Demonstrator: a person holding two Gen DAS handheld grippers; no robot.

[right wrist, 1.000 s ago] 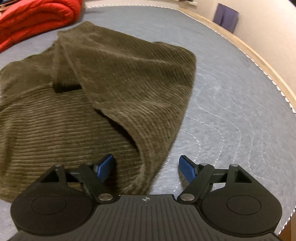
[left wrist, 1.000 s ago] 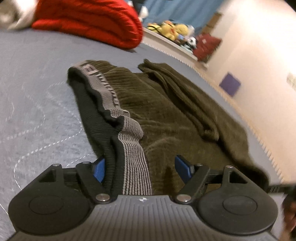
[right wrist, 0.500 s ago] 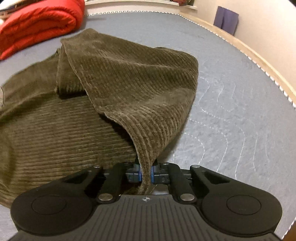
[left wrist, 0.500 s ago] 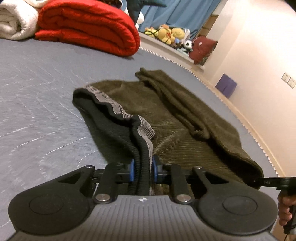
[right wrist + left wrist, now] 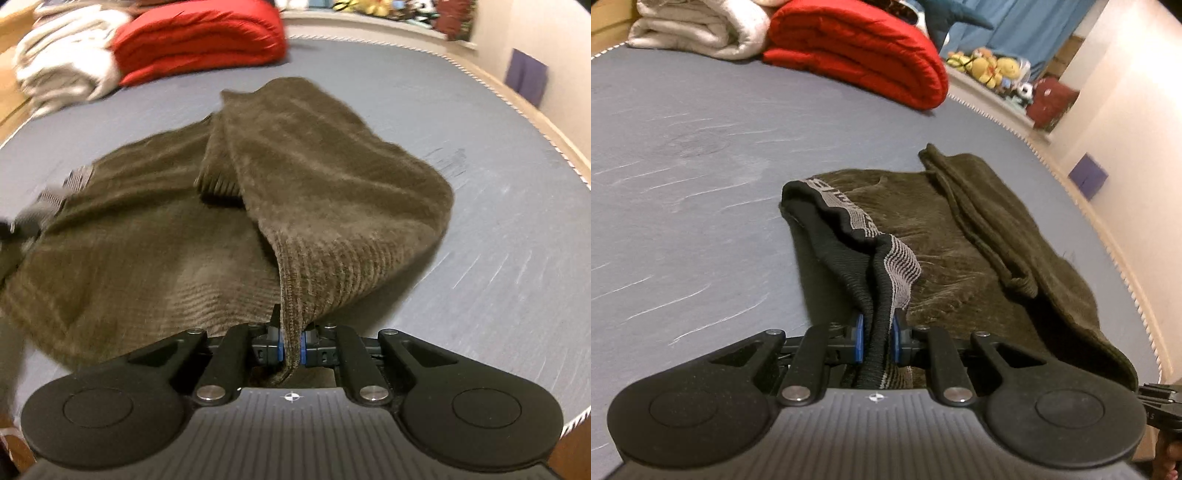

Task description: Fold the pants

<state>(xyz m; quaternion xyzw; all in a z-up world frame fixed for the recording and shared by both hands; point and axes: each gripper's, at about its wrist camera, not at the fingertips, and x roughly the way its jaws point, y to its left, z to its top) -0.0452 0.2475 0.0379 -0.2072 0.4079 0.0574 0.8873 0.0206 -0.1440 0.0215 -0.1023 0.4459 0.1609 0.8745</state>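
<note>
Olive-green corduroy pants (image 5: 960, 236) lie partly folded on a blue-grey quilted mattress (image 5: 683, 166). My left gripper (image 5: 877, 339) is shut on the black and grey striped waistband (image 5: 886, 273) and holds it lifted off the mattress. My right gripper (image 5: 291, 345) is shut on the lower corner of the pants (image 5: 314, 206), at the folded leg end, and holds it raised. The waistband also shows at the left edge of the right wrist view (image 5: 55, 192).
A folded red blanket (image 5: 857, 48) and a white blanket (image 5: 698, 29) lie at the far end of the mattress. Stuffed toys (image 5: 990, 66) sit on a ledge beyond. The mattress edge (image 5: 1115, 266) and a wall run along the right.
Both grippers went from open to shut on the fabric, the left on the waistband and the right on the leg end. Both have since lifted their edges off the mattress.
</note>
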